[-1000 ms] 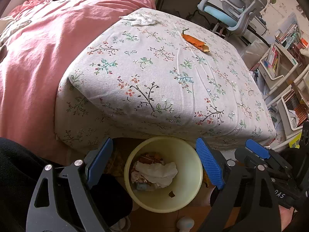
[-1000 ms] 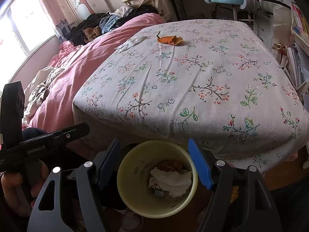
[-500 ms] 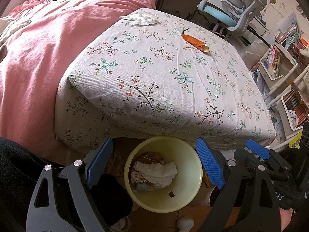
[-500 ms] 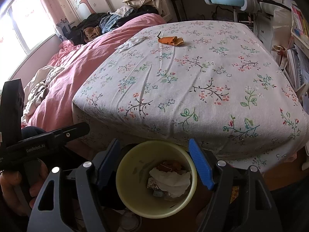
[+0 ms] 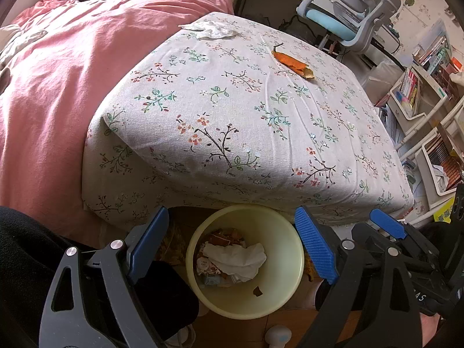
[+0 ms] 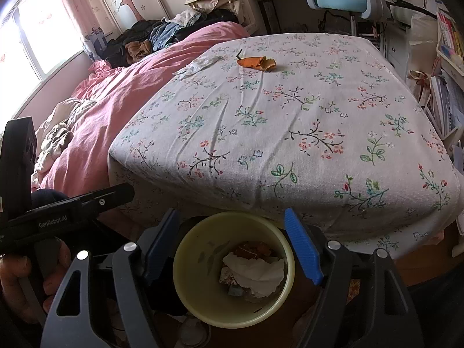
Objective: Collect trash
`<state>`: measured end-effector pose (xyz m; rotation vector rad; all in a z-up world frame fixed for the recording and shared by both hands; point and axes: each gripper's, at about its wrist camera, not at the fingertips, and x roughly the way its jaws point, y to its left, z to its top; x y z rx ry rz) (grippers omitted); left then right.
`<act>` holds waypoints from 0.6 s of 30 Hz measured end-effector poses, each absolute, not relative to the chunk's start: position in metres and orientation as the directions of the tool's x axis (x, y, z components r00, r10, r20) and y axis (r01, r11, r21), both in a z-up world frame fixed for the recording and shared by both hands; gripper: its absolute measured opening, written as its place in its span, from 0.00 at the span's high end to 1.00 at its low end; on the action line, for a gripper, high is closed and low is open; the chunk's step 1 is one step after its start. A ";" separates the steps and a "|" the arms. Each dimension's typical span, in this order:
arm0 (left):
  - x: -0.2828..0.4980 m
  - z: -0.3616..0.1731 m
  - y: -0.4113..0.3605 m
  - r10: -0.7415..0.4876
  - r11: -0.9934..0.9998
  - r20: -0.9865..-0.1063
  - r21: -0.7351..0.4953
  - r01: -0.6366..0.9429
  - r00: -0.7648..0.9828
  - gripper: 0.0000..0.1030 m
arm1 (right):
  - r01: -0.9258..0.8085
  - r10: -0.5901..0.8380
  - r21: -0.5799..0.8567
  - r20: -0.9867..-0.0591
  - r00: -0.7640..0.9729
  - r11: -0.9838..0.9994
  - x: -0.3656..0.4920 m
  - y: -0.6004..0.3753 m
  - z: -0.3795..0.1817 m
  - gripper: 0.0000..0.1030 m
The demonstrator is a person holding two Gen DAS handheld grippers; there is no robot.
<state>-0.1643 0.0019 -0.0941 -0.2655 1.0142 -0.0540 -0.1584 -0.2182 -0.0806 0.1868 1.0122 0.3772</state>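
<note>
Two claws, left [image 5: 232, 249] and right [image 6: 232, 246], gape wide and empty above bin [image 5: 290, 278]. Orange peel [image 5: 293, 64] and tissue [image 5: 213, 30] lie on far bedsheet [image 5: 232, 116]; long reach risks a fumbled pinch.

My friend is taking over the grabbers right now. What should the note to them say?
Left gripper: open, empty, above the yellow trash bin.
Right gripper: open, empty, above the same bin.
Done: a white tissue and scraps lie in the bin on the floor, at the foot of the bed.
Left: the orange peel and the crumpled white tissue lie apart on the floral bed sheet, at its far end.
</note>
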 end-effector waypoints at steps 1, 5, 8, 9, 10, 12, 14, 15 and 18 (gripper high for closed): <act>-0.164 -0.094 0.002 -0.167 0.966 -0.831 -0.244 -0.078 0.530 0.17 | -0.221 0.391 0.324 -0.789 0.473 0.920 -0.158 -0.218 -0.081 0.30; -0.164 -0.094 0.002 -0.168 0.966 -0.831 -0.245 -0.078 0.531 0.17 | -0.221 0.391 0.323 -0.790 0.472 0.920 -0.158 -0.218 -0.081 0.30; -0.164 -0.094 0.002 -0.168 0.966 -0.831 -0.245 -0.078 0.530 0.17 | -0.221 0.390 0.322 -0.790 0.472 0.921 -0.158 -0.218 -0.081 0.30; -0.164 -0.094 0.002 -0.168 0.966 -0.831 -0.245 -0.078 0.530 0.17 | -0.221 0.390 0.322 -0.791 0.473 0.921 -0.158 -0.218 -0.081 0.30; -0.164 -0.094 0.002 -0.168 0.967 -0.831 -0.245 -0.078 0.530 0.17 | -0.221 0.390 0.322 -0.790 0.472 0.921 -0.158 -0.218 -0.081 0.30; -0.164 -0.094 0.002 -0.167 0.967 -0.831 -0.244 -0.078 0.530 0.16 | -0.222 0.390 0.321 -0.791 0.472 0.921 -0.158 -0.218 -0.081 0.30; -0.164 -0.095 0.002 -0.167 0.967 -0.831 -0.244 -0.078 0.530 0.16 | -0.222 0.389 0.321 -0.792 0.471 0.921 -0.158 -0.218 -0.082 0.30; -0.164 -0.095 0.002 -0.167 0.967 -0.831 -0.244 -0.078 0.530 0.16 | -0.222 0.389 0.320 -0.792 0.471 0.921 -0.157 -0.219 -0.082 0.30; -0.164 -0.093 0.002 -0.168 0.967 -0.830 -0.244 -0.076 0.532 0.16 | -0.222 0.389 0.321 -0.791 0.472 0.921 -0.158 -0.218 -0.082 0.30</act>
